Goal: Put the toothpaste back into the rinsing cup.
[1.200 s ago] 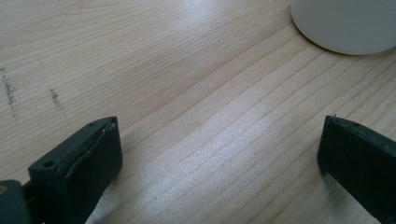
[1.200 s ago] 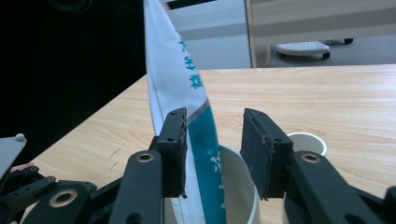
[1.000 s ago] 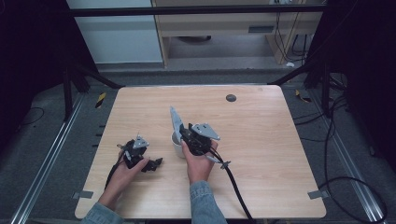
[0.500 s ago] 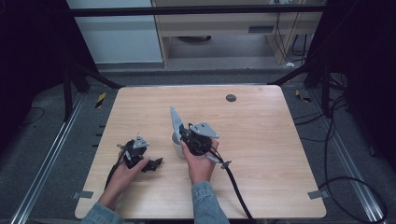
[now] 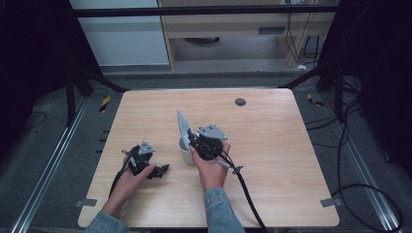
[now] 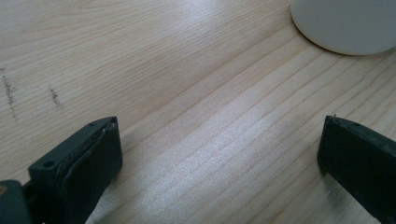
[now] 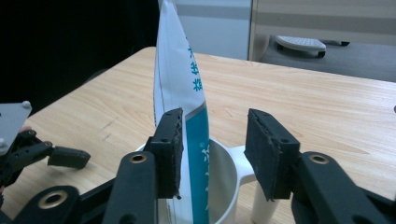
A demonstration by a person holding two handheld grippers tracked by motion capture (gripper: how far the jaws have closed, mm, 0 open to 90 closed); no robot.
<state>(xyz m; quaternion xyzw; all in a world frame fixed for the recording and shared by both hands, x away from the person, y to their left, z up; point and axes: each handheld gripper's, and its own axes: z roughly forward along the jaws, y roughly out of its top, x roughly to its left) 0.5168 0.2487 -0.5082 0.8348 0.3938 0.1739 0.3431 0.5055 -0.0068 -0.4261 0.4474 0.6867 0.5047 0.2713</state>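
Placing a packet in a cup. The right gripper is hovering over the white cup, which is standing near the middle of the worktop. Its jaws are standing apart around the upright blue-and-white packet; the packet's lower end is sitting inside the cup, one jaw is lying against it and the other is standing clear, so the packet appears to be released, leaning on the rim. The left gripper is resting low on the worktop just beside the cup, jaws wide apart and holding nothing. The step in hand is judged to be the release; the next move is calling for a straight withdrawal of the right gripper, upward and back, without brushing the packet. Open room is lying to the right and beyond the cup; the near edge is sitting close behind both hands.
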